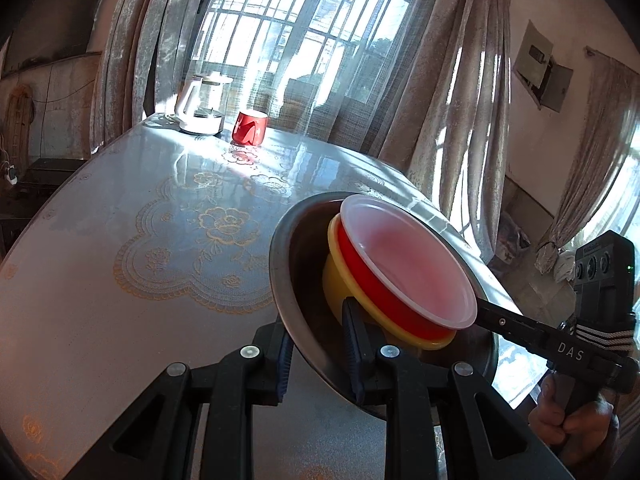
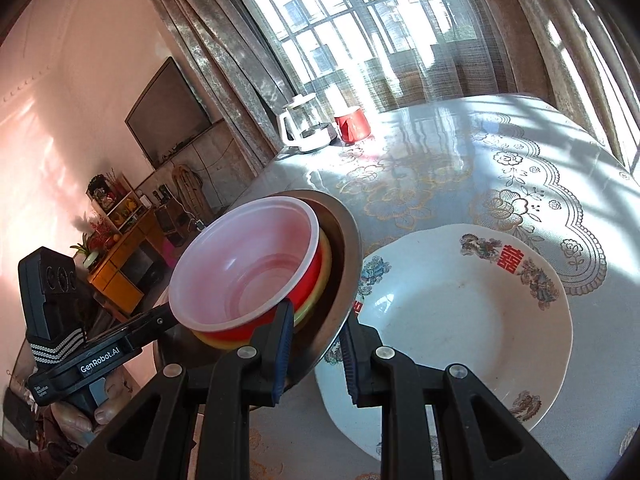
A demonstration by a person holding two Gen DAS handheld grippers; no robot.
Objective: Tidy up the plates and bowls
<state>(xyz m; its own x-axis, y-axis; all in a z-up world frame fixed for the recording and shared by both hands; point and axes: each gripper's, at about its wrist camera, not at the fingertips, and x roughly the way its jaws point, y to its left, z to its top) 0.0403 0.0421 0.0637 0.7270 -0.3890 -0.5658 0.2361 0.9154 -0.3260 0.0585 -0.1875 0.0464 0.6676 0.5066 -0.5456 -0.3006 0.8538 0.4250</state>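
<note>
A steel bowl (image 1: pixel 296 264) holds a yellow bowl (image 1: pixel 336 276) with a red bowl with a white inside (image 1: pixel 404 256) nested in it. The stack is lifted and tilted above the table. My left gripper (image 1: pixel 318 344) is shut on the steel bowl's near rim. My right gripper (image 2: pixel 316 344) is shut on the opposite rim of the steel bowl (image 2: pixel 344 248), and its body shows at the right of the left wrist view. The red bowl (image 2: pixel 248 264) sits inside it. A white patterned plate (image 2: pixel 448 320) lies on the table just below and right of the stack.
The table (image 1: pixel 140 280) has a lace-patterned cover. A white kettle (image 1: pixel 202 106) and a red mug (image 1: pixel 250 128) stand at its far edge by the curtained window. A TV and shelves are off to the left in the right wrist view.
</note>
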